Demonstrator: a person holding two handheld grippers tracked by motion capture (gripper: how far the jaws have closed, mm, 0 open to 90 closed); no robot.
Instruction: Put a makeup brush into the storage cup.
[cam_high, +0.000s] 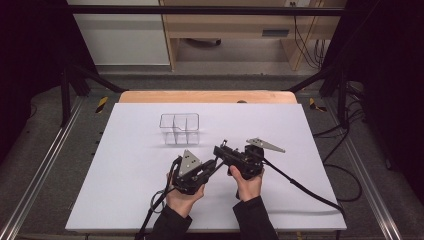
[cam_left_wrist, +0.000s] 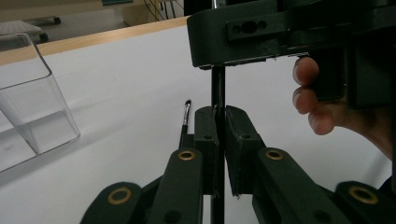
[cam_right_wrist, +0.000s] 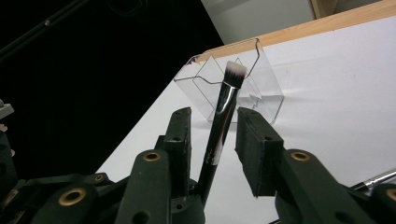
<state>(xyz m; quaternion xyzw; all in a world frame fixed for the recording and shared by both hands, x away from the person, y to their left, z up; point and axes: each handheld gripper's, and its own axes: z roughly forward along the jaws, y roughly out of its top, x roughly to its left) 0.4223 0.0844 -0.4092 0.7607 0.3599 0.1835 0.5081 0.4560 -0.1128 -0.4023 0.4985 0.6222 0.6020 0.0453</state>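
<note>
The makeup brush (cam_right_wrist: 223, 112), black-handled with a silver ferrule and white-tipped bristles, stands between the right gripper's (cam_right_wrist: 214, 140) parted jaws pointing toward one o'clock, while the left gripper (cam_left_wrist: 217, 133), seen in its own view, is clamped on the handle.

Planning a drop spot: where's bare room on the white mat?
The white mat is bare left of the clear divided organizer, right of it to the mat edge, and behind it. It is crowded in front, where the left tool and right tool meet.
</note>
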